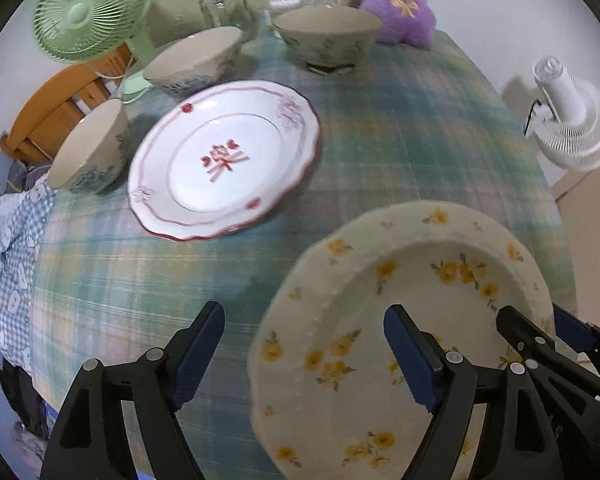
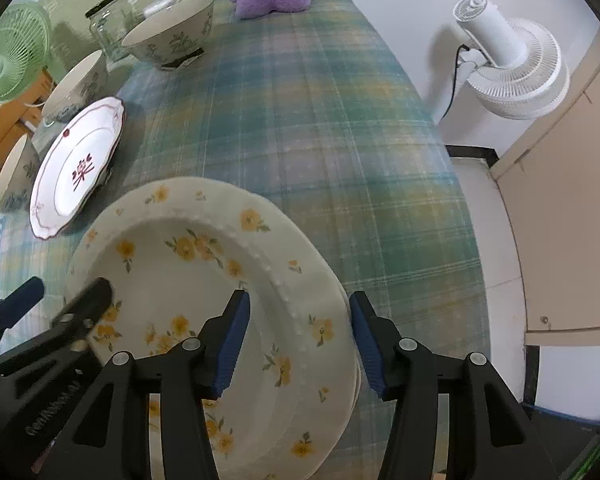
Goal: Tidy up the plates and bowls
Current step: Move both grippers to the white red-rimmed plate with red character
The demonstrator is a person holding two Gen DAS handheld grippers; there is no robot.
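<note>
A cream plate with yellow flowers (image 1: 400,320) (image 2: 204,280) lies near the table's front edge, on top of another plate. My right gripper (image 2: 300,340) is open, its fingers either side of this plate's right rim. My left gripper (image 1: 304,356) is open, its jaws astride the plate's left rim; it also shows in the right wrist view (image 2: 72,300). A white plate with red markings (image 1: 224,160) (image 2: 76,168) lies further back left. Three bowls stand behind: a front left bowl (image 1: 92,148), a middle bowl (image 1: 196,60), and a big back bowl (image 1: 328,34) (image 2: 172,32).
The table has a green plaid cloth (image 1: 400,128). A green fan (image 1: 88,12) and a glass jar (image 1: 226,4) stand at the back left, a purple plush toy (image 1: 396,0) at the back. A white fan (image 2: 512,64) stands on the floor to the right.
</note>
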